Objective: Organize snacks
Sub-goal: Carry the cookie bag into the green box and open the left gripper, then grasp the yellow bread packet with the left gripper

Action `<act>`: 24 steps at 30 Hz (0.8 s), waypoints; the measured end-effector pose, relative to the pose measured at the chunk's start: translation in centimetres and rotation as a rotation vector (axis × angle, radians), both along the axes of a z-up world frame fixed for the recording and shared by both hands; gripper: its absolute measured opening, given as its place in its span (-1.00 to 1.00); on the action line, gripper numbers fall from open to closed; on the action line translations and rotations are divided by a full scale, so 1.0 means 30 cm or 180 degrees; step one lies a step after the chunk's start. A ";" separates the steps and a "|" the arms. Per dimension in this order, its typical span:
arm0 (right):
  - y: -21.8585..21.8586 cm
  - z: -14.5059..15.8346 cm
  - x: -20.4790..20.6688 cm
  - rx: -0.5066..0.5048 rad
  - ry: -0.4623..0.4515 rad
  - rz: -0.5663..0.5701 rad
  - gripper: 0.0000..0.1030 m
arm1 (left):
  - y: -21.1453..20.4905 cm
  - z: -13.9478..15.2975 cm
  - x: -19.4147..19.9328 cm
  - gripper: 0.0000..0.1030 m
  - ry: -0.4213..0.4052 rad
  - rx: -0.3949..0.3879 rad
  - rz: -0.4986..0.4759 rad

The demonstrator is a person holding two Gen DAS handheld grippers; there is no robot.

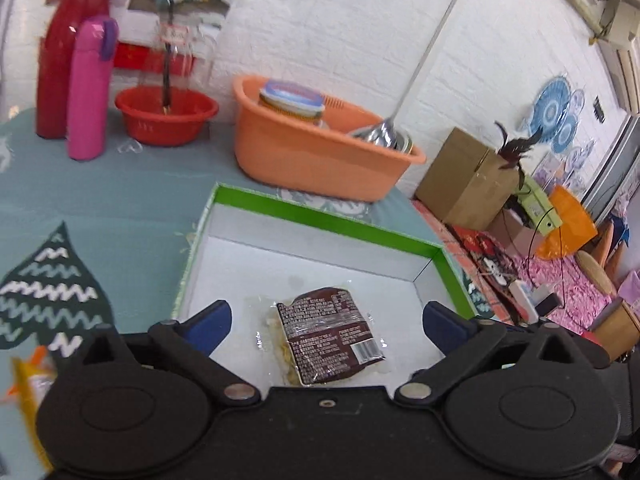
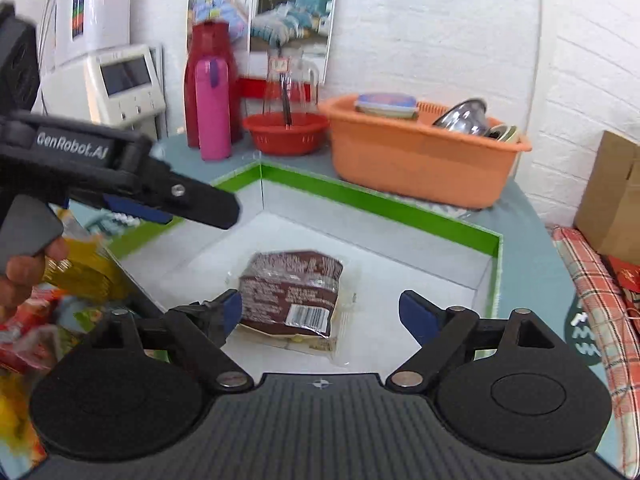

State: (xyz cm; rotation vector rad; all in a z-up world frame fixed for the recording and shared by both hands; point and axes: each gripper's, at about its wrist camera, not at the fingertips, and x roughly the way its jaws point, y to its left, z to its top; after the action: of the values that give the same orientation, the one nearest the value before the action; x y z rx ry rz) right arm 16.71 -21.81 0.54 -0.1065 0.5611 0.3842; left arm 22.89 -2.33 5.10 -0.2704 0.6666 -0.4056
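Resting flat inside the shallow green-rimmed white cardboard box (image 1: pixel 320 216) is the brown plastic-wrapped snack packet (image 1: pixel 330 334) — nothing is gripped. The left gripper (image 1: pixel 326 320) and right gripper (image 2: pixel 320 312) are both held wide open, empty, with the packet lying between and beyond their fingertips. A careless pass could nudge it — slippery film.
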 end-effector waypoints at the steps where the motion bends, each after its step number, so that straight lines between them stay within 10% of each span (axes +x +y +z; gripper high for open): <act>1: -0.024 0.029 -0.029 0.0086 -0.0058 -0.0006 1.00 | 0.011 0.029 -0.038 1.00 -0.0058 0.0006 0.0030; 11: -0.094 0.171 -0.394 0.0458 -0.0626 0.0379 1.00 | 0.154 0.119 -0.502 1.00 -0.0449 0.0345 0.0249; 24: 0.232 -0.047 -0.527 0.0675 0.0305 0.1415 1.00 | 0.343 -0.136 -0.755 1.00 0.0210 0.0037 0.0545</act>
State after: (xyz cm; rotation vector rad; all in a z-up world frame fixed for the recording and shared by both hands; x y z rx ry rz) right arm 0.91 -14.85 -0.86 -0.0072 0.5867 0.8824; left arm 0.24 7.97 1.03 -0.3282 0.7043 -0.2298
